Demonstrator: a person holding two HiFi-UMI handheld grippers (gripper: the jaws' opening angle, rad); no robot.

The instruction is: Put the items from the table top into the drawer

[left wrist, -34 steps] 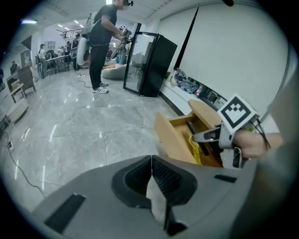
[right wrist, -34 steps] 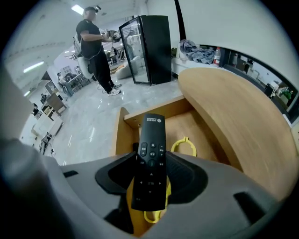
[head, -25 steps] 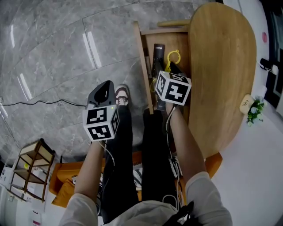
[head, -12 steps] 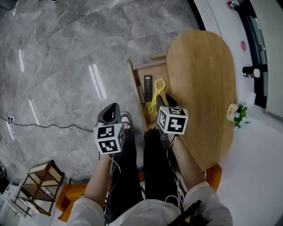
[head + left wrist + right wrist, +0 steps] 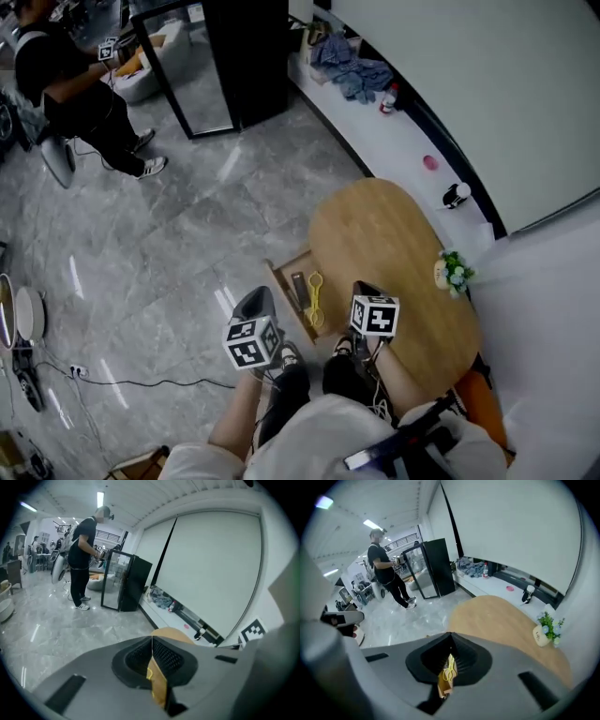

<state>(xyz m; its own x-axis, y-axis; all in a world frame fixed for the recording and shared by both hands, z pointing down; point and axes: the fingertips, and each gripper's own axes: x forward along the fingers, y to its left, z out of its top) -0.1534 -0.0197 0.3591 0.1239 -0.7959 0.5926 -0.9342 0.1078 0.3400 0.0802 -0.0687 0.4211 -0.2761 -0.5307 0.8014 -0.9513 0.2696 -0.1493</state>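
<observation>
Marble floor (image 5: 169, 272), one table (image 5: 394, 253), one drawer (image 5: 278, 291), two grippers (image 5: 255, 300) (image 5: 362, 287)

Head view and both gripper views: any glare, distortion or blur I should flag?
Head view: wide-angle bend but sharp, with bright streaks of glare on the glossy floor. Left gripper view: strong fisheye, dark corners, bowed wall lines, one ceiling light blown out. Right gripper view: same fisheye and dark corners; the table and plant read crisp.
</observation>
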